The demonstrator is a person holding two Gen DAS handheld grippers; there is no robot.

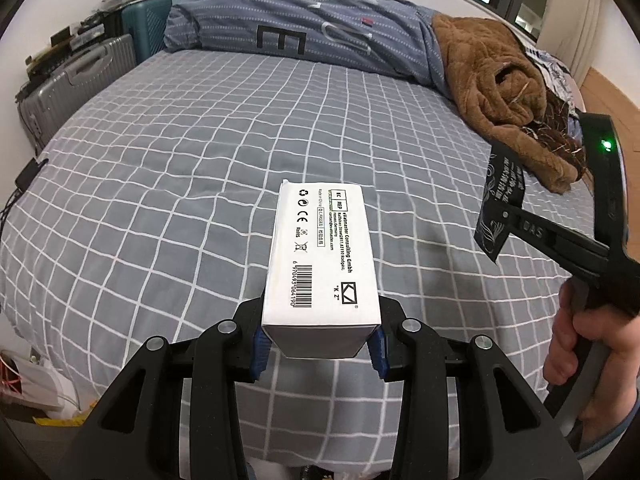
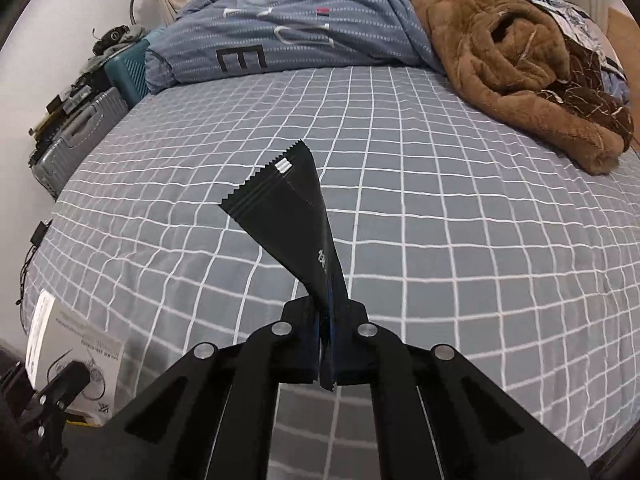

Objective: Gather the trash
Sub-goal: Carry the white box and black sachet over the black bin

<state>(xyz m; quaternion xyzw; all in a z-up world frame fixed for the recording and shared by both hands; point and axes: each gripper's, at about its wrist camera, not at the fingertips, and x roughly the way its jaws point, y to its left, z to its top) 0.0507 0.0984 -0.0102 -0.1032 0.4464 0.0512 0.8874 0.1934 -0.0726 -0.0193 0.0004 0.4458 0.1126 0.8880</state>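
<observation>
The left claw (image 1: 320, 344) is clamped on the near end of a white carton (image 1: 320, 256), held clear above the checked bed sheet (image 1: 160, 184), while the right claw (image 2: 326, 344) is pinched tight on a flat black wrapper (image 2: 288, 208) that fans out ahead of it, also off the bed. With both pieces of trash in hand and nothing loose visible on the sheet, the picking-up step looks done. The next move probably calls for carrying both to a bin, which neither view shows.

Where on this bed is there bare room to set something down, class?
The checked sheet lies bare across the middle, bordered by the folded duvet behind and the brown fleece at right. The suitcases crowd the left side.
</observation>
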